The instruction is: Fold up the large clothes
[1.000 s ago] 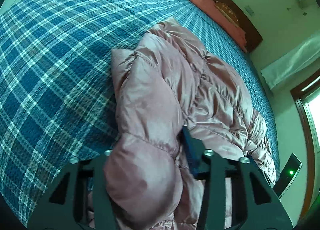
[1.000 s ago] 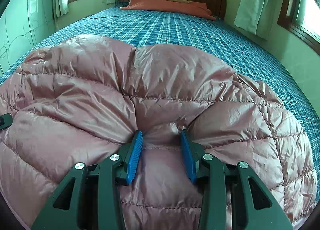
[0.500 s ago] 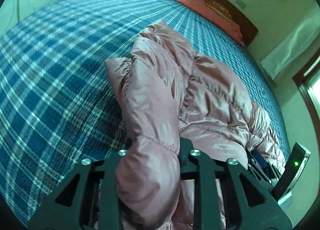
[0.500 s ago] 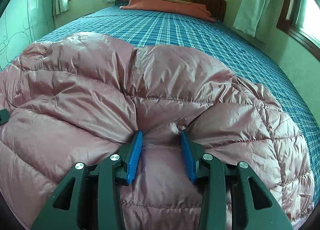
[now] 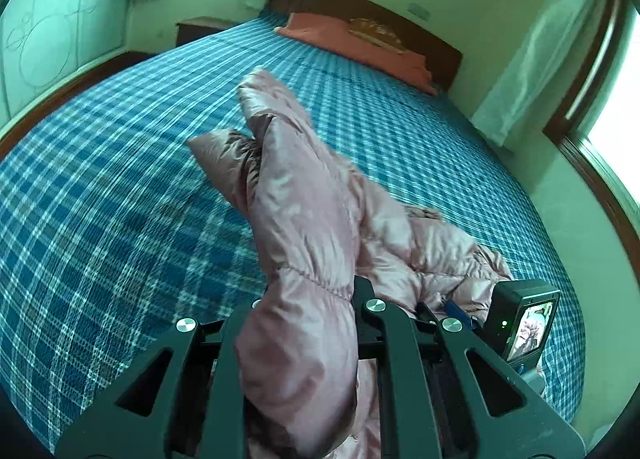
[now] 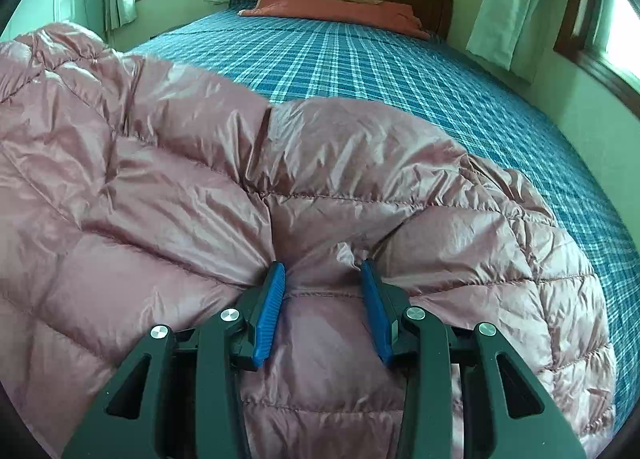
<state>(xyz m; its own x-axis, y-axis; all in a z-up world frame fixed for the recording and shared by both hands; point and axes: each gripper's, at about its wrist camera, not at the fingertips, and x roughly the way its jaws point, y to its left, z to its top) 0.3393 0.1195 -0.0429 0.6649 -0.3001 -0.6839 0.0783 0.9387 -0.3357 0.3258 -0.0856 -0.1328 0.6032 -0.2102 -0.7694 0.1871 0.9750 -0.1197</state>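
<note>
Left gripper (image 5: pixel 304 299) clenched on pink down jacket (image 5: pixel 304 219), raised over bed (image 5: pixel 100 219); right gripper (image 6: pixel 323 291) pinches jacket's near edge

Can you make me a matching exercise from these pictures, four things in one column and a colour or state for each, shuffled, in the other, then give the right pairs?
Things:
1. puffer jacket
2. bedspread
3. pillow
4. left gripper

Descriptions:
A. blue plaid with white lines
B. shut on a bunched part of the jacket, lifted off the bed
C. shiny dusty pink, quilted
D. orange-red, at the headboard

Pairs: 1-C, 2-A, 3-D, 4-B
</note>
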